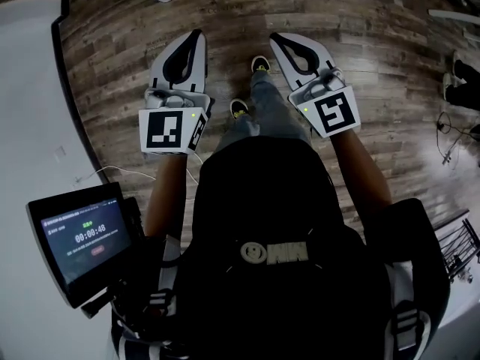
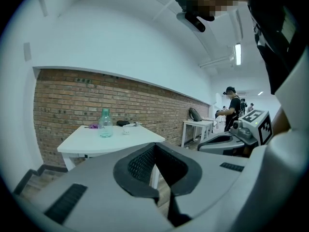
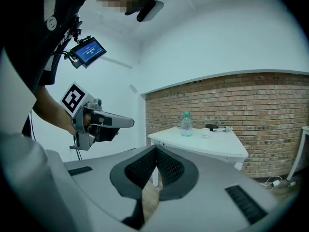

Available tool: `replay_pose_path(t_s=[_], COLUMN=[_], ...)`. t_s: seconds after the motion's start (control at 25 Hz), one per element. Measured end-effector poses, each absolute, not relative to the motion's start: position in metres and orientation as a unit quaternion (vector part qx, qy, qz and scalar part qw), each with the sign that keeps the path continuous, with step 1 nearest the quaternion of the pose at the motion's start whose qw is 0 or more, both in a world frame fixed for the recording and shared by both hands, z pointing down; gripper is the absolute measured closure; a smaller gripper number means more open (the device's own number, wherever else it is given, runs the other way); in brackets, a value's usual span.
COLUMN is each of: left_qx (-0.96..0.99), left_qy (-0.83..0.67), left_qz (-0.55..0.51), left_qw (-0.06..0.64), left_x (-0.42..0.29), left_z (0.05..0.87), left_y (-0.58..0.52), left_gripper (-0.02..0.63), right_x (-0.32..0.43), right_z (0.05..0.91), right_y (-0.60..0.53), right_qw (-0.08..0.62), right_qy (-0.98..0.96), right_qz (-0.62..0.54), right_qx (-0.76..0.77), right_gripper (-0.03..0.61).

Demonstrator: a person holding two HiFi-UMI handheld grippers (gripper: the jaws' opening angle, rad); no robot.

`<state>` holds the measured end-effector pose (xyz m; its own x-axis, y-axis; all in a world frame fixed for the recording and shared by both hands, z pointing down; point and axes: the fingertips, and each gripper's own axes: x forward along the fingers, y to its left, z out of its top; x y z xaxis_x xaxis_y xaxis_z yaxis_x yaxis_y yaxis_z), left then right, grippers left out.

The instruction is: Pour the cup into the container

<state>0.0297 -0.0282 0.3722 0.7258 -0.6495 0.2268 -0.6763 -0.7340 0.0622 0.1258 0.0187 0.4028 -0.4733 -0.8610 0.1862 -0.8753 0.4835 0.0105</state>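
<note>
Looking down, the head view has the left gripper (image 1: 196, 36) and right gripper (image 1: 276, 38) held out level over the wood floor (image 1: 360, 21), side by side and apart. A small screen (image 1: 81, 235) sits at lower left.

Each gripper's own view shows its jaws pressed together tip to tip, with nothing between them.

The task's things show only in the gripper views. A white table (image 2: 116, 140) stands against a brick wall (image 2: 63, 100), well apart from both grippers. On it are a clear greenish bottle (image 2: 105, 123) and, just beside it, a small white cup (image 2: 126, 129), upright. A dark object (image 2: 122, 123) lies behind the cup.

The left gripper view alone shows a purple item (image 2: 92, 126) by the bottle and a person (image 2: 233, 111) at far tables. The right gripper view shows the left gripper side-on, jaws together.
</note>
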Motion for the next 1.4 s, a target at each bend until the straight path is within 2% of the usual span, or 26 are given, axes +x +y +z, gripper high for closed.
replay_pose_path(t_s=[0.52, 0.84, 1.08, 1.4], left_qx=[0.929, 0.930, 0.934, 0.928], left_qy=[-0.350, -0.350, -0.347, -0.355], left_qz=[0.080, 0.078, 0.079, 0.075], left_qw=[0.091, 0.081, 0.041, 0.086], left_x=[-0.035, -0.014, 0.040, 0.035], left_z=[0.377, 0.373, 0.346, 0.348], left_y=[0.083, 0.147, 0.273, 0.276], left_gripper=[0.612, 0.612, 0.612, 0.611], right_x=[0.074, 0.082, 0.109, 0.090], right_z=[0.401, 0.397, 0.366, 0.365], right_y=[0.138, 0.197, 0.313, 0.317], right_qw=[0.106, 0.091, 0.044, 0.032], right_qy=[-0.844, -0.850, -0.865, -0.880], right_qz=[0.057, 0.046, 0.017, 0.029], right_qx=[0.523, 0.516, 0.500, 0.472], right_gripper=[0.572, 0.572, 0.572, 0.572])
